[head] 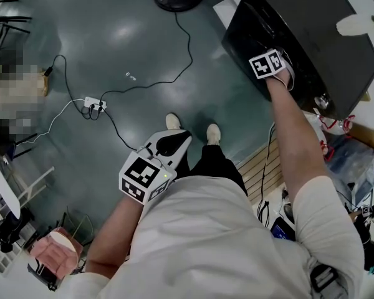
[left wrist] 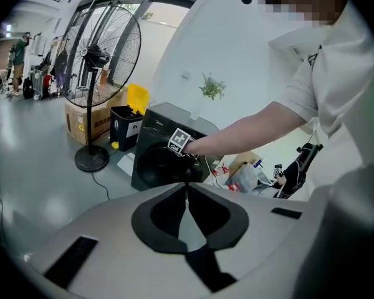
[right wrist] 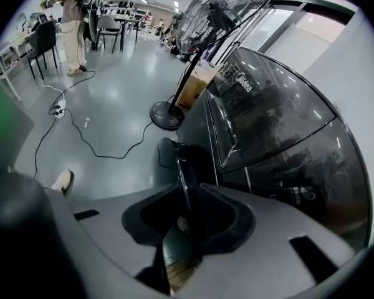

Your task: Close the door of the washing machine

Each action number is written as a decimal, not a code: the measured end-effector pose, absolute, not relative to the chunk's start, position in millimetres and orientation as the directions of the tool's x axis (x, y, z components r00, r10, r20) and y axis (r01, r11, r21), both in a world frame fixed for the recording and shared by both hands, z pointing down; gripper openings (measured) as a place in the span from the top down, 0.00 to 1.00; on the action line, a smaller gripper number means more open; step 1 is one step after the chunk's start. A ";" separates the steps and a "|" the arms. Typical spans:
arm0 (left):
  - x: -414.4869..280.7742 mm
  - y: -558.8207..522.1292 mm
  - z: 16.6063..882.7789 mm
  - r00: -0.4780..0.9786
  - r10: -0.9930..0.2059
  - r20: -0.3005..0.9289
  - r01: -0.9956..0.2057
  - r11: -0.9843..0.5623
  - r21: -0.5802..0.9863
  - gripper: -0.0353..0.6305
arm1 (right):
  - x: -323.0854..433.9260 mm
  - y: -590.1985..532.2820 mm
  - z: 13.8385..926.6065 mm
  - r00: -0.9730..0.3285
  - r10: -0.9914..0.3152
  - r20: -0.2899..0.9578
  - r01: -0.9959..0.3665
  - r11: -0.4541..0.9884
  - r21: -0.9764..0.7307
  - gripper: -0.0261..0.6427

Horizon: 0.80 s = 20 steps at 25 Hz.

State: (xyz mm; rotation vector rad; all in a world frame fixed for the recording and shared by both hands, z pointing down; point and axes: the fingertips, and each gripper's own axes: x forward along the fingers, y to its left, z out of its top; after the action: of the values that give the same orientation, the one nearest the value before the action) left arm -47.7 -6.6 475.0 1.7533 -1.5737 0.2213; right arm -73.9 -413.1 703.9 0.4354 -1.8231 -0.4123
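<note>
A grey-green floor [head: 112,36] spread under the person, and a black washing machine [head: 311,30] stood at the upper right of the head view. A tall fan [right wrist: 218,17] stood just beside the machine. The machine's door [right wrist: 184,167] stood out from the front, not shut, and showed edge-on in the right gripper view. The right gripper [right wrist: 186,189] reached to that door on a straight arm, its fingers pinching the door's rim. The left gripper [left wrist: 187,187] hung close to the body, well apart from the machine, fingers pressed together on nothing. A black cable [head: 181,48] trailed across the floor to a white power strip [head: 95,103].
</note>
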 end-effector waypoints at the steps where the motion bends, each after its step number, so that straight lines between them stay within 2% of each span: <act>1: -46.6 -5.5 474.5 0.225 -0.780 0.584 -0.911 0.044 0.410 0.91 | -73.7 -412.0 703.4 -0.273 -0.488 0.829 -0.074 0.870 0.488 0.79; 12: -27.5 -15.1 464.4 0.235 -0.800 0.551 -0.919 0.001 0.394 0.91 | -69.5 -382.5 675.0 -0.363 -0.410 0.837 -0.059 0.906 0.418 0.76; 20: -16.9 -32.9 443.5 0.218 -0.834 0.507 -0.936 -0.032 0.350 0.91 | -46.2 -337.8 629.2 -0.514 -0.287 0.808 -0.081 0.954 0.288 0.86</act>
State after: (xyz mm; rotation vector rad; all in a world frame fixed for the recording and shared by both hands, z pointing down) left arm -16.9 -32.9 443.5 1.8802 -1.6332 0.2133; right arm -46.2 -337.8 629.2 0.2599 -2.1054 -0.2619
